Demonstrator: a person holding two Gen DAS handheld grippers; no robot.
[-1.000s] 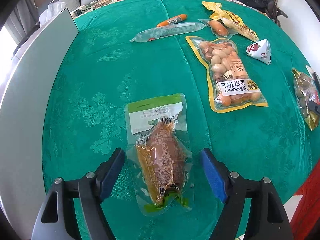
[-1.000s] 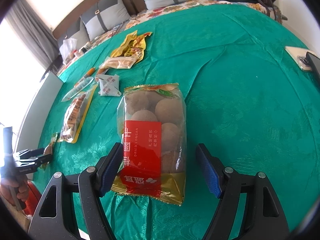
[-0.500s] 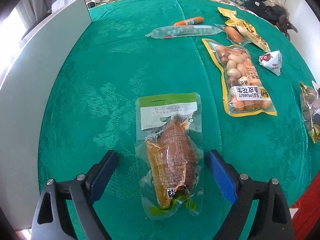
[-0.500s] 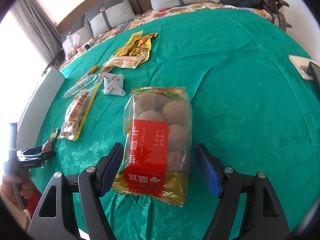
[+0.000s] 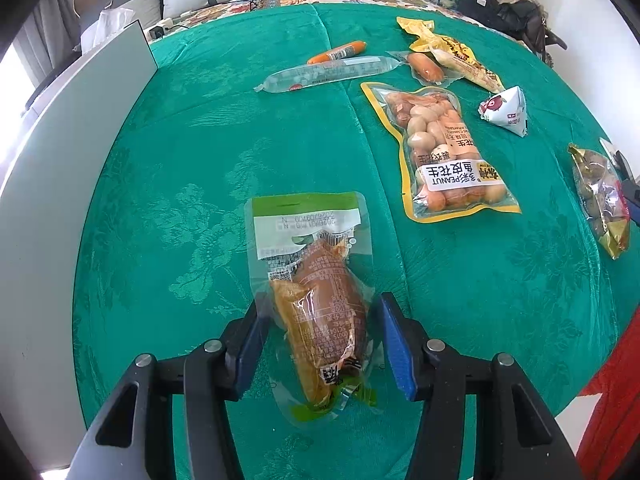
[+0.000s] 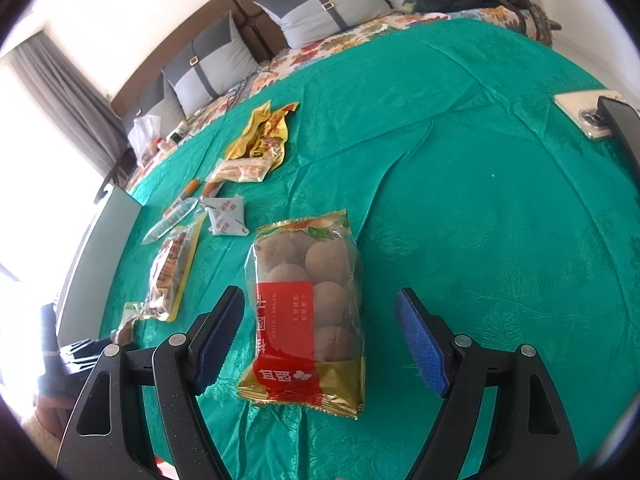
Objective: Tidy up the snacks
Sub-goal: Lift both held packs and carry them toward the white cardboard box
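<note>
where the left gripper (image 5: 320, 344) reaches down over the green tablecloth (image 5: 200, 160), its jaws are closing around a clear vacuum pouch of brown braised meat (image 5: 316, 300); the blue pads sit against the pouch's loose film, but whether they already press the meat itself is hard to tell. the pouch's near end is partly tucked under the jaws. farther off and to the right lies the yellow-edged peanut pack (image 5: 444, 152), then a small white triangular packet (image 5: 506, 110), a long clear sausage tube (image 5: 328, 72) and an orange sausage (image 5: 336, 52). a grey-white board (image 5: 60, 160) runs along the left edge, cut off by the frame.

the right gripper (image 6: 320, 344) hangs over the dried longan bag (image 6: 310, 304), jaws easing wider with clear gaps on both sides of the bag, which lies flat between them. beyond it to the left the yellow snack wrappers (image 6: 264, 132) blur together, their print unreadable. a phone (image 6: 584, 112) at the far right is half hidden by a dark bar. grey cushions (image 6: 320, 8) line the far side.
</note>
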